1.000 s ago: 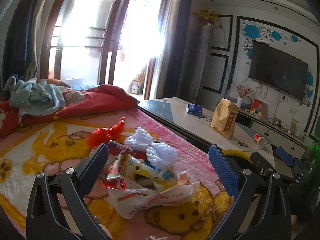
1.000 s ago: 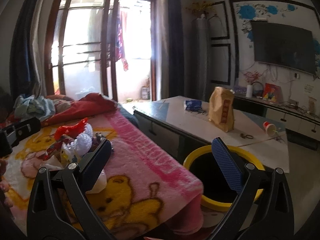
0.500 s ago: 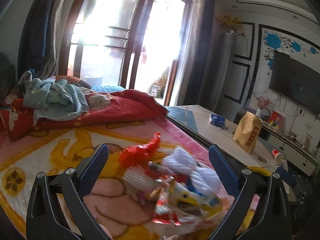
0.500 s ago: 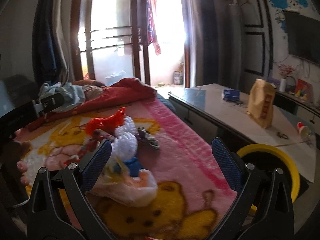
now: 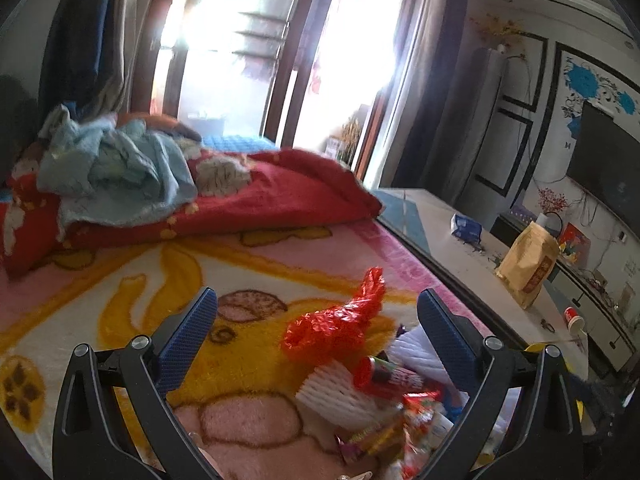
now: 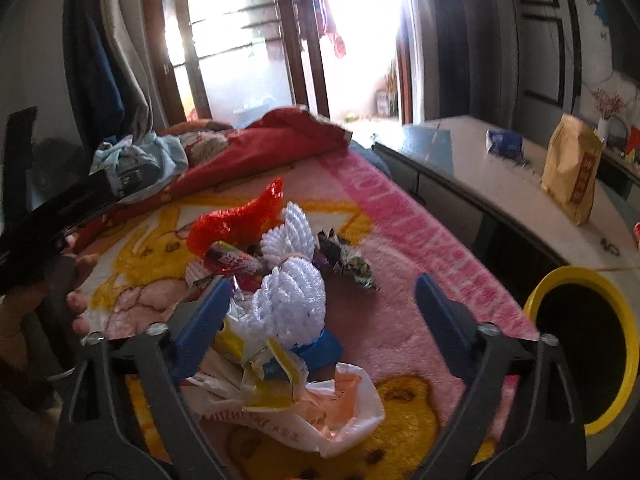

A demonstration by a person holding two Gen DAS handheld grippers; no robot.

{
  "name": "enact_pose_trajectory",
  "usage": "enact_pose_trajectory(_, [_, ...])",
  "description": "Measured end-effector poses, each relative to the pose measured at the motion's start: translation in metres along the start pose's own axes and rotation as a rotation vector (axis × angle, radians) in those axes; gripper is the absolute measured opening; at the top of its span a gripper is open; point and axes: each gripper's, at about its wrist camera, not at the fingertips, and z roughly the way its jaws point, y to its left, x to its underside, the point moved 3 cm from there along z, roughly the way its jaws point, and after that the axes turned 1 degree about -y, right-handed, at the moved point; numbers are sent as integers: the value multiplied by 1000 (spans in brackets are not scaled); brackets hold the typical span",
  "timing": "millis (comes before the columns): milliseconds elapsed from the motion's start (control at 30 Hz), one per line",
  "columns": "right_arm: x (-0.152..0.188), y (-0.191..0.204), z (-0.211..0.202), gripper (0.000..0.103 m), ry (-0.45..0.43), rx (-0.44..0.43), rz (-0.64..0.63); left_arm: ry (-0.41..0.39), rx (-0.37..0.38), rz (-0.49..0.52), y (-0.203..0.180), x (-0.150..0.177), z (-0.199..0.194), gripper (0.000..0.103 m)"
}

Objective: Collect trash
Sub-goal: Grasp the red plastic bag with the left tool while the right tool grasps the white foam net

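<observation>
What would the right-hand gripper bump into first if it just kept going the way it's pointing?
Most likely the white foam fruit net atop the trash pile on the pink blanket. It sits between the closing jaws of the right gripper, nothing pinched yet. Depth is hard to judge.

Right gripper (image 6: 320,304) — swung from yellow bin (image 6: 624,320) over trash pile (image 6: 280,300); jaws closing

Bright glass doors (image 5: 280,60) far w/ dark curtains (image 5: 76,32), TV (image 5: 608,156) on right wall, long pale table (image 6: 520,184) right of blanketed bed (image 5: 120,280).

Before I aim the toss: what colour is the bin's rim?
Yellow rim, clearest in the right wrist view.
</observation>
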Motion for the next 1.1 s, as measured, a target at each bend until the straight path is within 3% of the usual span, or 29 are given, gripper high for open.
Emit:
enact_pose_trajectory(200, [5,-3,20,51,106,-28,39,147,66,-14,3,6,50,97])
enact_pose_trajectory(433, [7,-2,26,15,152,-79,54,302,112,-101,14,18,100,96])
enact_pose_trajectory(500, [7,0,25,14,147,-85,53,333,120,-123,17,22,109,90])
enact_pose_trajectory(600, [6,0,22,13,128,-95,53,363,133,-116,17,27,115,66])
enact_pose_trajectory(800, [-2,2,15,12,92,-102,47,368,179,-114,13,28,115,33])
enact_pose_trajectory(900, [-7,0,10,12,71,-100,47,322,169,-122,16,21,106,25])
enact_pose_trajectory(1100, [-13,-9,-5,12,23,-84,54,184,192,-121,7,-7,63,22])
